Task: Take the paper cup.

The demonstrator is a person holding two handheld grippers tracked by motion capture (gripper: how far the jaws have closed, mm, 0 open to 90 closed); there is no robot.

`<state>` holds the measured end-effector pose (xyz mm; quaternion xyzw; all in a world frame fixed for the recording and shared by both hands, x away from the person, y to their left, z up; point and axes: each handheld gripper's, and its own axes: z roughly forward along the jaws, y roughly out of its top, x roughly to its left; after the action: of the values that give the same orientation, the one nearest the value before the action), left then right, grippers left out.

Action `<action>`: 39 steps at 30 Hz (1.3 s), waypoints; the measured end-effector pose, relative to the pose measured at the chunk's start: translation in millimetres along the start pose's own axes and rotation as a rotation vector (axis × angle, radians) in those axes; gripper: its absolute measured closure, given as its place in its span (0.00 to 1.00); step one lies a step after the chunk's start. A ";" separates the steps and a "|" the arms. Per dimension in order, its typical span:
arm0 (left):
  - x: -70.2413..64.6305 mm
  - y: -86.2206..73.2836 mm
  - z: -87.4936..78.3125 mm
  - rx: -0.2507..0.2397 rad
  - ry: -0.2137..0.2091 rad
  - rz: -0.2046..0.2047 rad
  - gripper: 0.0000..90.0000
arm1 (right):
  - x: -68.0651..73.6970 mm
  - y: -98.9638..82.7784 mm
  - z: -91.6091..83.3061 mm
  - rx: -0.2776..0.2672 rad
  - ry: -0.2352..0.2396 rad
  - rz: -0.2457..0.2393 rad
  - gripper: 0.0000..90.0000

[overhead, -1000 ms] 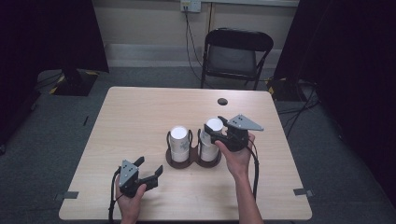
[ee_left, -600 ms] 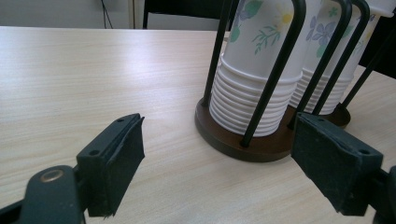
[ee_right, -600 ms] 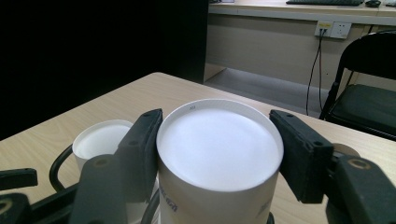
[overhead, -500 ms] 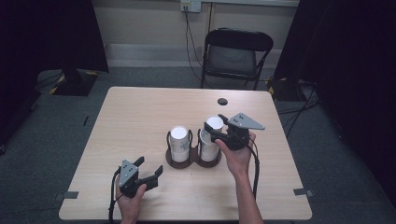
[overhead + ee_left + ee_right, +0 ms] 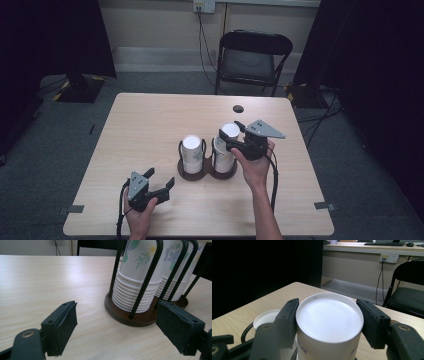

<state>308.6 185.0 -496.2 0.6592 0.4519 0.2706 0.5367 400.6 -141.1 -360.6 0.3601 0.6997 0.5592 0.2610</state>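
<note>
Two stacks of upturned white paper cups stand in a double holder (image 5: 205, 172) with a dark wooden base and black wire loops, at the table's middle. My right gripper (image 5: 230, 133) is shut on the top cup (image 5: 230, 131) of the right stack (image 5: 223, 157), its pads pressing the cup's sides just under the flat white bottom (image 5: 329, 317). The left stack (image 5: 191, 152) stands free beside it. My left gripper (image 5: 160, 178) rests low near the front left, open and holding nothing, and it faces the holder's base (image 5: 130, 317) and the flower-printed cups (image 5: 140, 277).
The light wooden table (image 5: 150, 125) has a small dark round object (image 5: 238, 108) near its far edge. A black folding chair (image 5: 252, 55) stands behind the table. Dark curtains hang at both sides, and cables run down from a wall socket (image 5: 204, 6).
</note>
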 end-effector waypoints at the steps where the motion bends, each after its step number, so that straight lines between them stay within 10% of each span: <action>1: 0.0 0.0 0.0 0.000 0.000 0.000 0.19 | 0.0 0.0 0.0 0.000 0.000 0.000 0.41; 39: -6.6 0.8 4.7 -0.003 -0.017 -0.017 0.27 | -7.8 -10.6 -46.7 -0.103 0.081 0.221 0.41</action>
<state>309.8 176.9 -495.9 0.6570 0.4524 0.2611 0.5436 367.2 -176.3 -360.0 0.3983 0.6360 0.6338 0.1876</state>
